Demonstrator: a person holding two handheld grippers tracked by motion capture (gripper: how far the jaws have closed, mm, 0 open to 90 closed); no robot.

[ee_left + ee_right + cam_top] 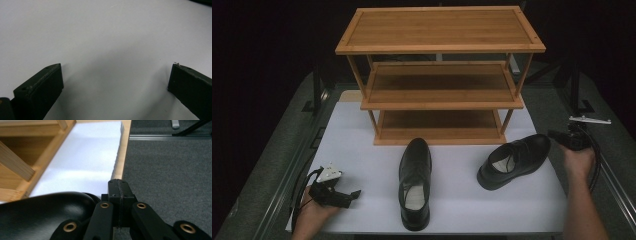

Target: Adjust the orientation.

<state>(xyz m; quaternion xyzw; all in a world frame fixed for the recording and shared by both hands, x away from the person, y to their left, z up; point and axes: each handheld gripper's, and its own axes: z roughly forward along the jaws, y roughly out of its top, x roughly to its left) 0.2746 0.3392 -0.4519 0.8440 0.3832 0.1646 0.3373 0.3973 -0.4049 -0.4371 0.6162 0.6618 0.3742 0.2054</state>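
Observation:
Two black leather shoes lie on a white board (357,145). One shoe (415,182) sits in the middle, its toe pointing at the rack. The other shoe (517,160) lies at the right, angled, with its toe to the far right; the right gripper view has that toe (42,215) close at lower left. My right gripper (556,134) sits just beside the toe at the board's right edge, jaws pressed together (119,187) with nothing between them. My left gripper (354,195) rests low at the board's front left, jaws wide apart (115,77) over bare white surface.
A three-tier wooden shoe rack (439,49) stands at the back of the board, all shelves bare. Its bottom frame (37,162) lies to the left of my right gripper. Grey carpet-like table surface (170,170) surrounds the board. Black stands rise at both far sides.

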